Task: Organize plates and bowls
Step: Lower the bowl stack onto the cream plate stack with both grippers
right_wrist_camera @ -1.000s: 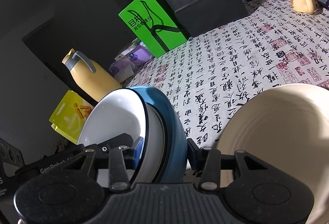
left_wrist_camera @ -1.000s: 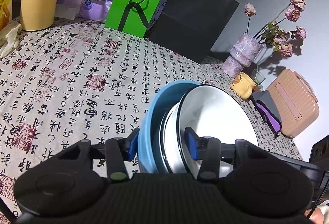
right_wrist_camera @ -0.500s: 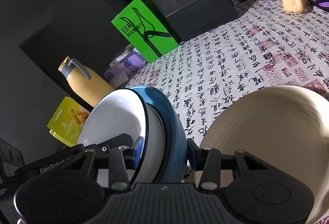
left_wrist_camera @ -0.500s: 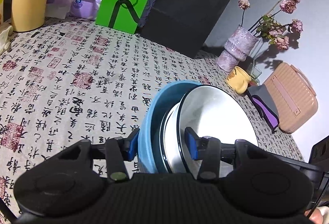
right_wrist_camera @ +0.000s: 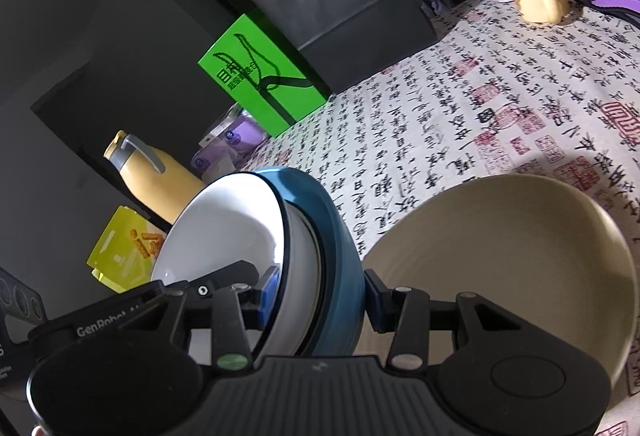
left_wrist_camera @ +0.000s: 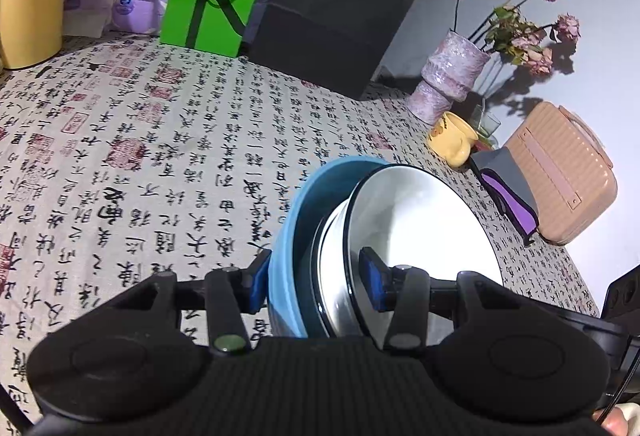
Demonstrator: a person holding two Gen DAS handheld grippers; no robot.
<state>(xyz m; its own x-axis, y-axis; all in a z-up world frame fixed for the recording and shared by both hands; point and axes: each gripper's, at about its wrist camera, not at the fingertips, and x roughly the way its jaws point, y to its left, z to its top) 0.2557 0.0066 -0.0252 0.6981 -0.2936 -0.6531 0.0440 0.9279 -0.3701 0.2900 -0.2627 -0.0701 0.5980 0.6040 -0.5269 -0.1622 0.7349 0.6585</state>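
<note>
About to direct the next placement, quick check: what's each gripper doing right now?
Left gripper: closed on the stacked bowls, white bowl nested in blue bowl.
Right gripper: closed on the same stack's rim from the other side.

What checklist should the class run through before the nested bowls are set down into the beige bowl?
1. Left tongs clamped across the rims of the blue bowl and the white bowl: ok.
2. Right tongs clamped on the opposite rim: ok.
3. White bowl nested inside blue bowl: ok.
4. Beige bowl empty inside: ok.
5. Stack level: not ok, it appears tilted on edge in both views.
6. Stack clear of the beige bowl's rim: cannot tell.
</note>
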